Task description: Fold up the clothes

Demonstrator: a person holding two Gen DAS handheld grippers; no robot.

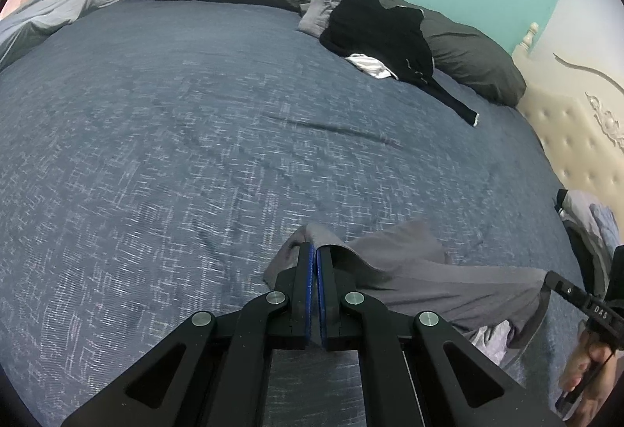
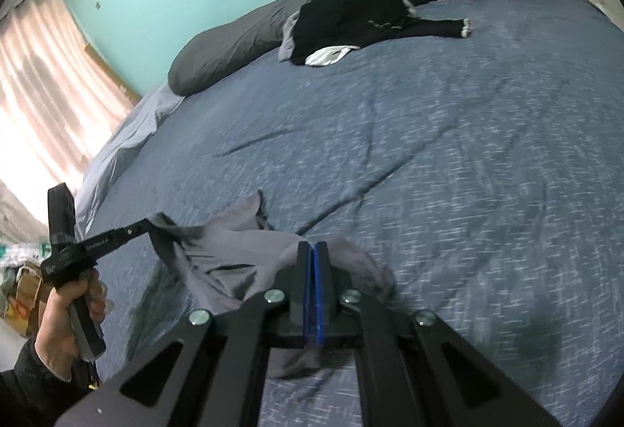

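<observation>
Left claw [image 1: 315, 251] and right claw [image 2: 312, 251], each clamped on one edge of the grey garment [image 1: 448, 271] at lower frame, hold it spread above the bed [image 1: 195, 134] for folding.

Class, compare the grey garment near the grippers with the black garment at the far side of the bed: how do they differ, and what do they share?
The grey garment is pale and lifted, pinched by the left gripper and right gripper; the black garment is dark and untouched. The grey one hangs stretched between the grippers; the black one lies heaped against a pillow, one sleeve trailing. Both are unfolded, over the blue bedspread.
</observation>
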